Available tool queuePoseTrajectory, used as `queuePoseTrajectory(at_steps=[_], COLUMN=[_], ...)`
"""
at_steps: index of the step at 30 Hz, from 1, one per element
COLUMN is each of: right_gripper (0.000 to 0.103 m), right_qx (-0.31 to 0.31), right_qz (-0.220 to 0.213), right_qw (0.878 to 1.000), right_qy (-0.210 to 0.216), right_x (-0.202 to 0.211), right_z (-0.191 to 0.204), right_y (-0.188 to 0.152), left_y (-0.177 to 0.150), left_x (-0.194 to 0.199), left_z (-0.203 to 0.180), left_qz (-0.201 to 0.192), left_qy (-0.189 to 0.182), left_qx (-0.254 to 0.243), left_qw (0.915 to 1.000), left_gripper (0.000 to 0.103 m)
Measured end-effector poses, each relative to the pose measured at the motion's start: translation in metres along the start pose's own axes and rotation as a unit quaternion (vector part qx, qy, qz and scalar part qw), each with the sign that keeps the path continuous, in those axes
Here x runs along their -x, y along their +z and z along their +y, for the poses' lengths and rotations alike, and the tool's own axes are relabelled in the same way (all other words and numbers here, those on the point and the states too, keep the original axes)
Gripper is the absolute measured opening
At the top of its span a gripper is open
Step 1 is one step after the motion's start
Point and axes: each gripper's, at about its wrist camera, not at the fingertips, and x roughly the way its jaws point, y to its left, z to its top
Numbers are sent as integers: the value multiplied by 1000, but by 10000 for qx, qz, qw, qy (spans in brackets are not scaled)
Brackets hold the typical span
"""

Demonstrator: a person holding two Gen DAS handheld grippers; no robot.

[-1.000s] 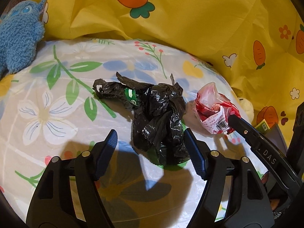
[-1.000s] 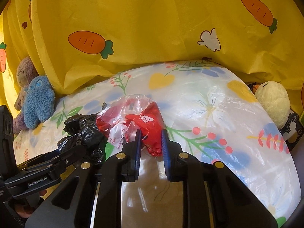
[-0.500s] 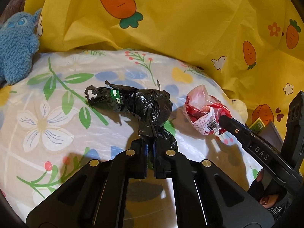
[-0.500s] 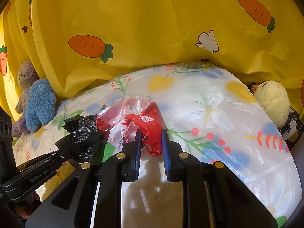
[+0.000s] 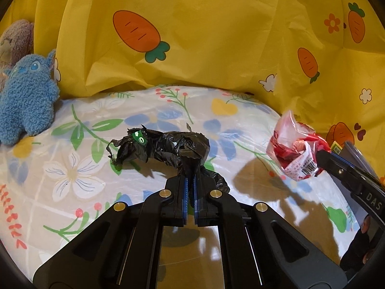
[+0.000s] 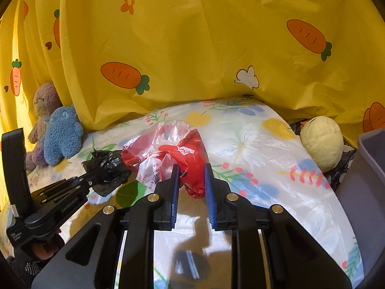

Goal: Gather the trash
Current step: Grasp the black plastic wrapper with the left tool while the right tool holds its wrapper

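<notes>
Bedspread [image 5: 72, 175]: each tool pinches a bag.

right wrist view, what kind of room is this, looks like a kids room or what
Probably a child's bedroom or play corner, though little of the room shows. A blue plush toy, a brown teddy and a yellow plush chick sit around a floral-covered surface, backed by a yellow carrot-print cloth.

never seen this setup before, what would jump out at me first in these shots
The loud yellow carrot-print cloth draped behind the flowered table cover grabs the eye first. Next come the two pieces of trash mid-table, each pinched in a claw: the crumpled black plastic bag in the left claw, and the red and clear plastic bag in the right claw. A blue plush toy sits at the left edge.
</notes>
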Motion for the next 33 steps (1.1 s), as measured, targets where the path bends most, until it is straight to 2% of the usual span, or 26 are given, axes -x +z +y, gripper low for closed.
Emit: queuePoseTrajectory(at_steps=[5, 15, 19, 23, 24, 26, 27, 28, 33], right_gripper=[21, 21, 21, 21, 21, 21, 21, 21, 21], right_qx=[199, 165, 39, -53, -65, -110, -139, -166, -262], right_qz=[-204, -592, -629, -606, -600, -604, -604, -604, -538], right_qw=[9996, 9978, 9974, 9974, 9975, 9975, 9975, 9975, 9979], right_qy=[-74, -249, -358, -376, -374, -352, -341, -339, -258], right_x=[42, 107, 121, 130, 132, 136, 136, 136, 135], right_z=[-7, -20, -33, -44, -46, -51, -53, -54, -56], right_y=[-11, -25, -29, -40, -43, -49, -52, -54, -61], left_y=[-3, -3, -6, -18, -23, -34, -40, -47, -77], left_x=[33, 102, 108, 107, 108, 111, 112, 113, 83], left_z=[-22, -73, -88, -84, -79, -71, -67, -64, -61], left_qz=[-225, -695, -651, -426, -384, -369, -377, -390, 212], left_qy=[-98, -460, -627, -758, -719, -414, -256, -186, -52], left_qx=[-221, -676, -775, -748, -686, -623, -566, -512, -632], left_qw=[9995, 9942, 9929, 9934, 9943, 9965, 9974, 9978, 9978], left_gripper=[2, 2, 2, 3, 7, 38, 66, 73, 73])
